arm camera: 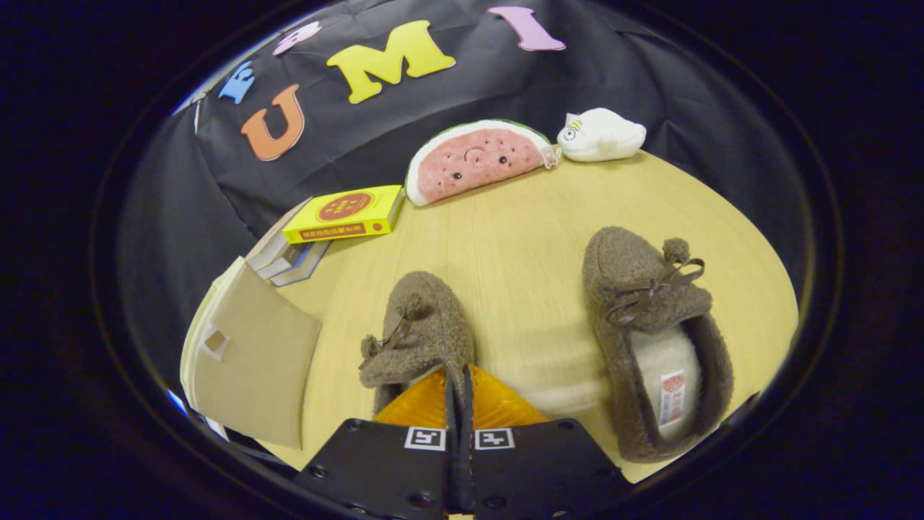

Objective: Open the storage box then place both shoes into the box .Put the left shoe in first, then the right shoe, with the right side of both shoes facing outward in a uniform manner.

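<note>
On the wooden desk we see our gripper clenched on the left shoe's rim; the right shoe lies beside it, apart.

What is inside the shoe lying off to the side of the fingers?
The right shoe shows a pale fleecy lining with a small label on the insole; its toe interior is hidden by the upper. The fingers are shut on the other shoe.
</note>
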### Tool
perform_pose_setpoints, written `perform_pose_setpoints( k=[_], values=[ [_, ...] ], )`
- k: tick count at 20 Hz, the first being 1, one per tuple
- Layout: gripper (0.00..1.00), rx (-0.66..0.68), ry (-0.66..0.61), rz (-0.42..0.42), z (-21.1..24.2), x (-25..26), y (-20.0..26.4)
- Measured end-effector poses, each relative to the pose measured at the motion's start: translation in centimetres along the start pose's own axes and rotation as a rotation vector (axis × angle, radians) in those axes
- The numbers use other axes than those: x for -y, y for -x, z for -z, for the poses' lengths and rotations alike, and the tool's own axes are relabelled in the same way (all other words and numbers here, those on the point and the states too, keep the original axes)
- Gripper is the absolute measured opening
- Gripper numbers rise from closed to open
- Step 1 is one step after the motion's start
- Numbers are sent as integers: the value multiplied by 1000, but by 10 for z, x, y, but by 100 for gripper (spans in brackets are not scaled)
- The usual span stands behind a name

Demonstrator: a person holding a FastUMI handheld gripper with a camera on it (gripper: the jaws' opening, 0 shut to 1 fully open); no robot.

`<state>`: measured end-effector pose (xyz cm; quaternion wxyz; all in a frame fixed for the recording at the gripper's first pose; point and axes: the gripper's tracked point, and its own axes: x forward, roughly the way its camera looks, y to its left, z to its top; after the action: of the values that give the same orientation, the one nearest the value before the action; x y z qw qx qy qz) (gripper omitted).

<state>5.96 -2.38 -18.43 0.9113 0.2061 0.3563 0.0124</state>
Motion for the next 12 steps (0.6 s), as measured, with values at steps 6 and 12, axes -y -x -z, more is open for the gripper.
perform_pose_setpoints(
  k=[6,12],
  values=[
    [0,40,-50,-72,-15,-48,35],
    [0,131,-27,-162,-53,-147,92]
  ],
)
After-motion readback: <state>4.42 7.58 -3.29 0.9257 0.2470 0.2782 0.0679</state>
